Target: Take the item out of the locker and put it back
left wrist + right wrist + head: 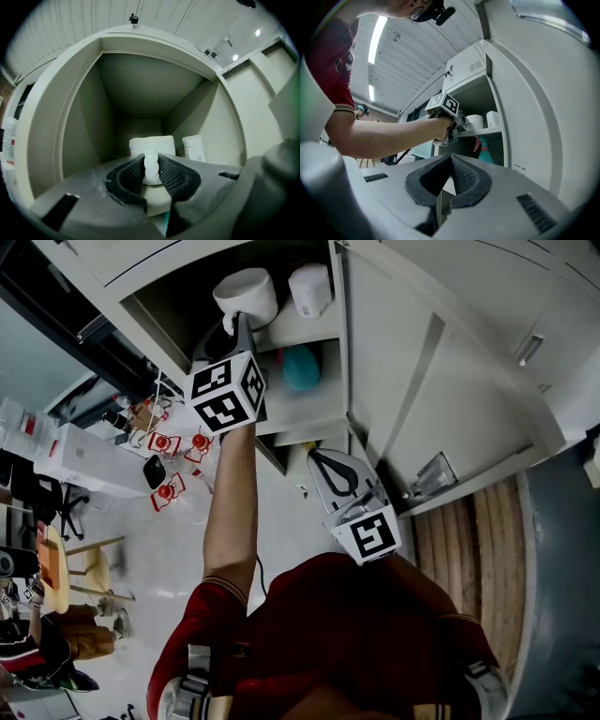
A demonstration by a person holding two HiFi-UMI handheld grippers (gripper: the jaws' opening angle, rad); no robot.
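We clamp our left gripper on the handle of the white ceramic mug in the pale metal locker's top compartment, with a white plastic jar at its 3 o'clock. Our right gripper is closed and empty.

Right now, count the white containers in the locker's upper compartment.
2. A white cup, its handle clamped in the left hand-held gripper, at the front; a white labelled tub just to its right. The gripper may hide something behind the cup.
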